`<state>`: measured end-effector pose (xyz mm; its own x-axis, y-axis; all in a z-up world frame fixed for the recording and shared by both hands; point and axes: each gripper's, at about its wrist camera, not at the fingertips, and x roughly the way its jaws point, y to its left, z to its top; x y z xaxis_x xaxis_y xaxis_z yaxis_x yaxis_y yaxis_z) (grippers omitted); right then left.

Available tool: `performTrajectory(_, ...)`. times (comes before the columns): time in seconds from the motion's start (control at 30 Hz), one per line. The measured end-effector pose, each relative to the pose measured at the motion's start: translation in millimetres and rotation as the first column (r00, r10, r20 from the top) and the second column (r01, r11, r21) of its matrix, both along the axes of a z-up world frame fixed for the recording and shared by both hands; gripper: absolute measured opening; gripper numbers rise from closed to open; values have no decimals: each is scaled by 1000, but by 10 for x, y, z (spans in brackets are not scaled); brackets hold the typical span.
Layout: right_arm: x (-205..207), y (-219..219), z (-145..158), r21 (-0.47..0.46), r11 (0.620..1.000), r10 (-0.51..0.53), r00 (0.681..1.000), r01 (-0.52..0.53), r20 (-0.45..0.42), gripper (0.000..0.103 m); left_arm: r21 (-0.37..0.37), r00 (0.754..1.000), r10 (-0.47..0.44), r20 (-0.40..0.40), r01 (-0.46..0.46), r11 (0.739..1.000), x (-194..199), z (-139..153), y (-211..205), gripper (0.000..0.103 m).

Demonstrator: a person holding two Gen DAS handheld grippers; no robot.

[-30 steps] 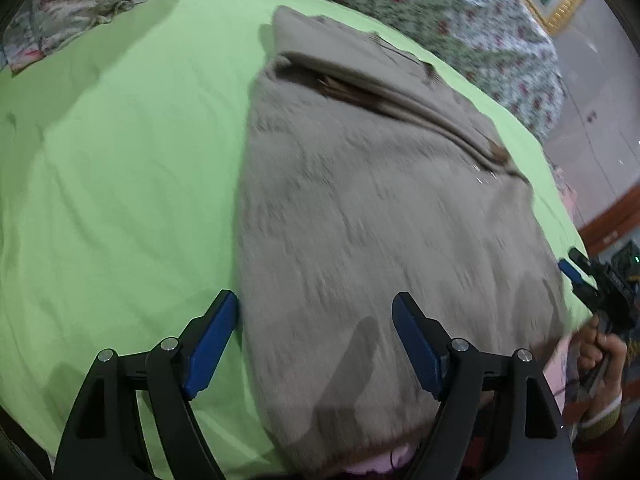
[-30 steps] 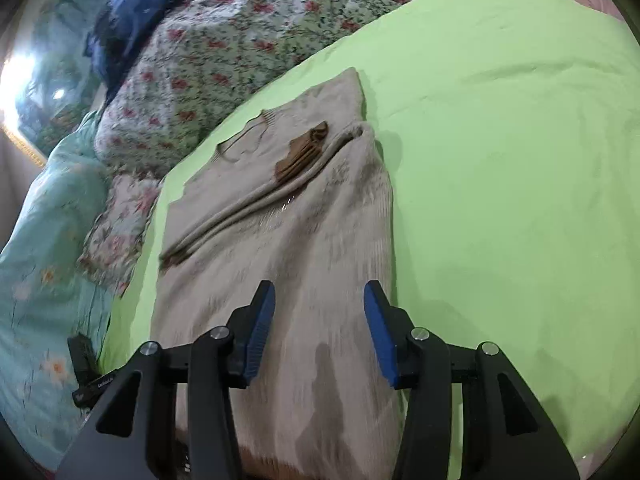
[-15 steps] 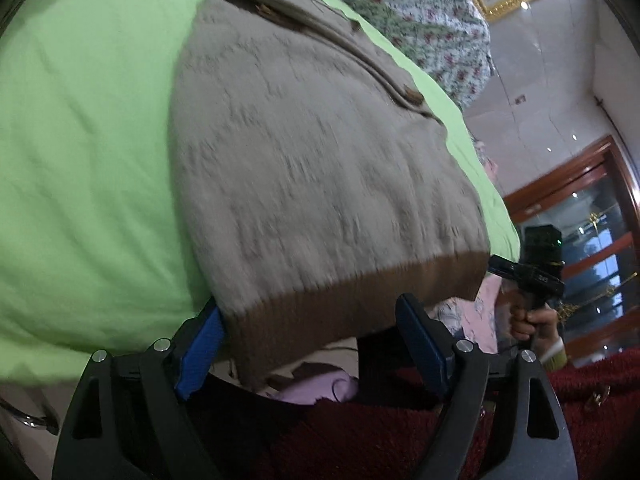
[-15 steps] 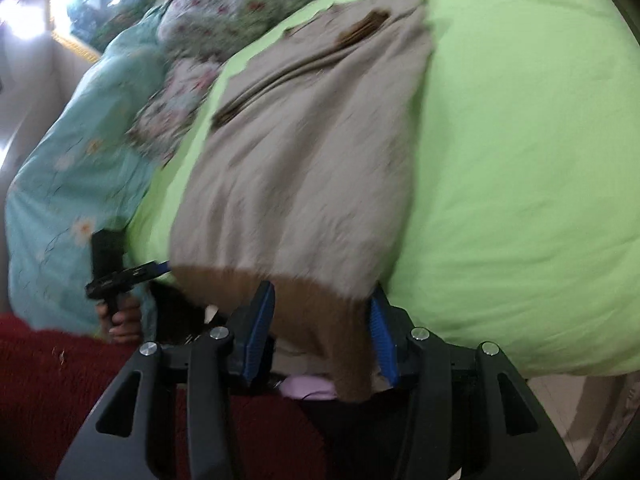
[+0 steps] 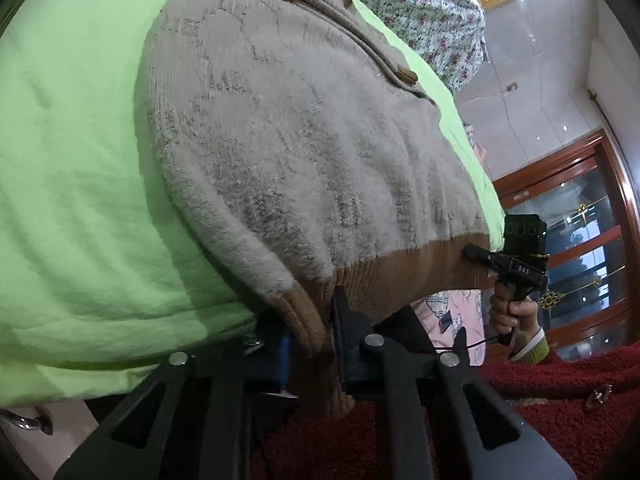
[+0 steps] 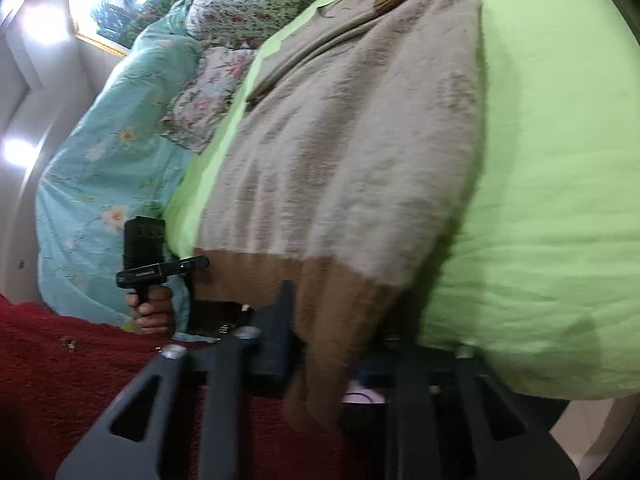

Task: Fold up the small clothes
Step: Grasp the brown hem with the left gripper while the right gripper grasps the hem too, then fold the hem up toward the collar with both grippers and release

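Observation:
A beige fuzzy sweater (image 5: 288, 128) with a brown ribbed hem (image 5: 384, 276) lies on the green bed sheet (image 5: 72, 152), its hem hanging over the bed's near edge. My left gripper (image 5: 310, 332) is shut on the hem's left corner. In the right wrist view the sweater (image 6: 360, 132) shows again, and my right gripper (image 6: 326, 344) closes around the hem's right corner (image 6: 336, 300); the view is blurred. Each gripper shows small in the other's view, the right one (image 5: 516, 256) at the hem's far corner and the left one (image 6: 156, 256) likewise.
Floral quilts (image 5: 420, 8) and a turquoise blanket (image 6: 104, 168) lie at the bed's far side. A dark red carpet (image 5: 560, 396) covers the floor below. A wooden glass door (image 5: 580, 240) stands to the right.
Both grippers dropped from above the sweater to the bed's edge and closed on the brown hem, one at each corner.

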<state>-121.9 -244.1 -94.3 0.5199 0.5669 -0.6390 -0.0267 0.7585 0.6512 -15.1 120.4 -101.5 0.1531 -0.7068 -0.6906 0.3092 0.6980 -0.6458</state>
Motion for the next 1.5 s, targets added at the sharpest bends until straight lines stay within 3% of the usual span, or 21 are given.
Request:
performTrajectory(0.3, -298, -239, 95, 45, 997, -64, 998, 63, 24, 8, -13, 993, 85, 77, -84, 996, -185, 239, 287, 5)
performTrajectory(0.57, -260, -195, 621, 167, 985, -83, 980, 52, 182, 8, -90, 967, 117, 228, -98, 991, -96, 962, 239, 5)
performTrajectory(0.67, -181, -217, 915, 191, 980, -98, 960, 48, 262, 8, -128, 942, 152, 300, -118, 985, 40, 1307, 248, 5)
performTrajectory(0.83, 102, -341, 1466, 201, 979, -123, 908, 44, 400, 8, -193, 876, 219, 430, -148, 970, 372, 1882, 235, 5)
performTrajectory(1.0, 689, -574, 1832, 217, 973, -174, 858, 76, 483, 8, -235, 815, 301, 494, -208, 949, 982, 2210, 125, 5)
performTrajectory(1.13, 1263, -807, 1821, 193, 969, -226, 864, 154, 450, 8, -212, 815, 337, 472, -267, 940, 1684, 2100, 20, 5)
performTrajectory(1.33, 2230, -1172, 1491, 122, 948, -318, 896, 295, 308, 8, -128, 858, 363, 362, -340, 932, 2744, 1616, -177, 5)
performTrajectory(1.5, 2749, -1359, 1136, 77, 930, -367, 905, 359, 213, 8, -22, 880, 347, 326, -359, 933, 3405, 1232, -405, 5)
